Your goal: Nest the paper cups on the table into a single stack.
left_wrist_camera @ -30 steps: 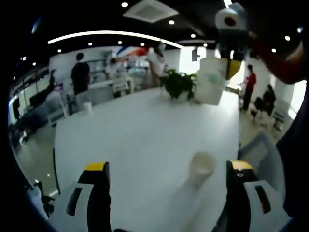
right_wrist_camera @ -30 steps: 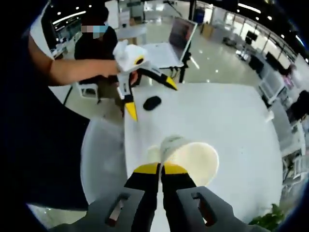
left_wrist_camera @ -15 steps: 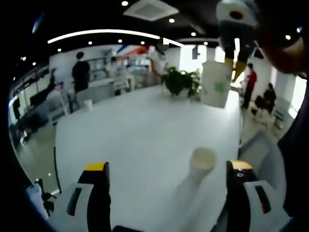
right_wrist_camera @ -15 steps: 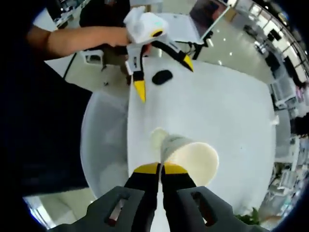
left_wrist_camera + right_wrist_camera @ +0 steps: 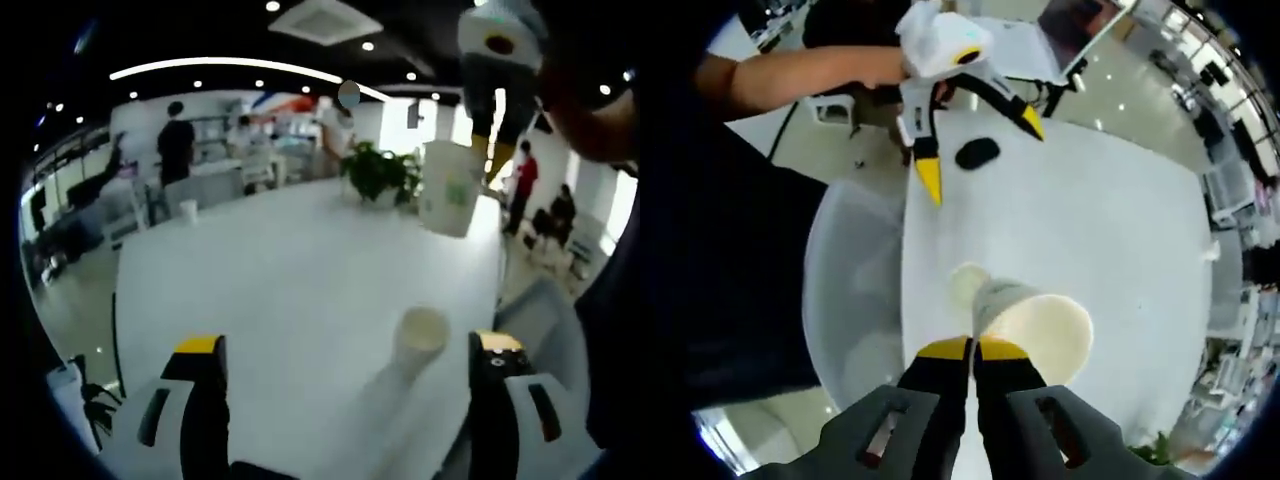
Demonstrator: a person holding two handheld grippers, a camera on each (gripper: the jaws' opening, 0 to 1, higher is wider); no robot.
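Observation:
A white paper cup (image 5: pixel 420 335) stands upright on the white table (image 5: pixel 290 290), between the wide-apart jaws of my left gripper (image 5: pixel 348 345), which is open and holds nothing. Above it at the upper right, my right gripper (image 5: pixel 487 150) carries a second paper cup (image 5: pixel 448 187) with a green print. In the right gripper view, that gripper (image 5: pixel 972 348) is shut on the rim of the held cup (image 5: pixel 1040 330), which hangs just above and beside the table cup (image 5: pixel 965 285). The open left gripper (image 5: pixel 980 155) reaches in from the top.
A potted plant (image 5: pixel 378 172) and a small far cup (image 5: pixel 188 210) sit at the back of the table. A black mouse (image 5: pixel 977 153) lies near the table edge, with a white chair (image 5: pixel 845 290) beside it. Several people stand in the background.
The right gripper has carried its cup slightly right and lower in the left gripper view. The cup on the table and the left gripper's open jaws are unchanged.

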